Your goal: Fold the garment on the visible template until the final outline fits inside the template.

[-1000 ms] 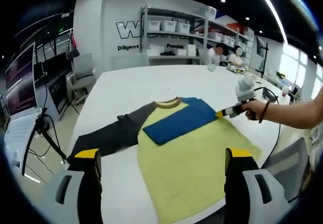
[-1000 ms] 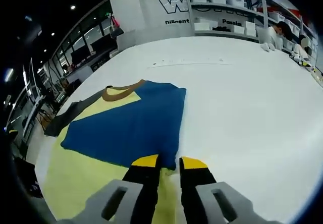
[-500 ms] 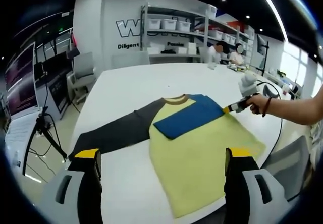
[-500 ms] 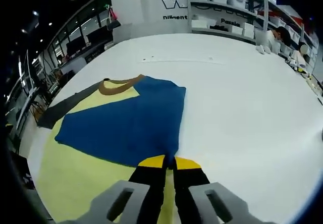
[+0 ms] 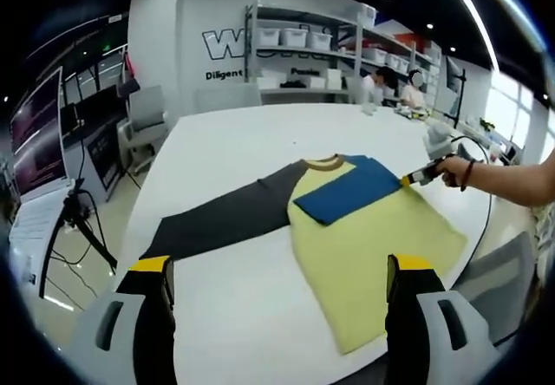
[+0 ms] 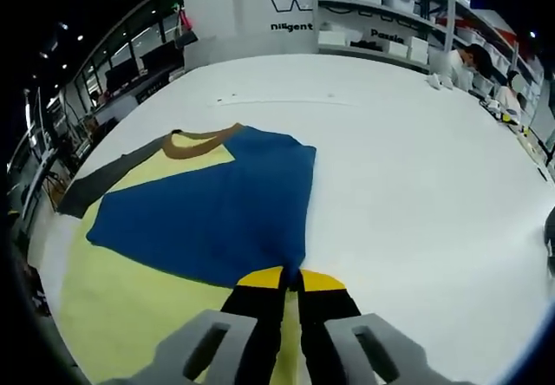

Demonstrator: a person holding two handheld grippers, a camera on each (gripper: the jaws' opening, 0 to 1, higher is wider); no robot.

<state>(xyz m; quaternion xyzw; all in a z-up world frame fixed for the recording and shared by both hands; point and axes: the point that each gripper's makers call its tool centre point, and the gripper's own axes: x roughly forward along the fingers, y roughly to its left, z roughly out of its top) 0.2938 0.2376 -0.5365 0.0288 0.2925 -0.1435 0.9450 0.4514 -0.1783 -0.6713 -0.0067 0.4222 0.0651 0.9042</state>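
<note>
A long-sleeved shirt lies flat on the white table. Its body is yellow, with a brown collar. The dark grey sleeve stretches out to the left, and the blue sleeve is folded across the chest. My left gripper hangs open above the near table edge, well short of the shirt. My right gripper is shut on the shirt's edge at the blue sleeve. From the left gripper view, the right gripper is at the shirt's right shoulder, held in a person's hand.
Bare table stretches beyond the shirt toward shelves with white bins, where people sit at the far end. A tripod and a chair stand on the floor to the left. A cable hangs off the table's right edge.
The right gripper's jaws closed on the shirt's edge and dragged the shirt to the right across the table. The grey sleeve has been pulled out straight. The left gripper stayed open.
</note>
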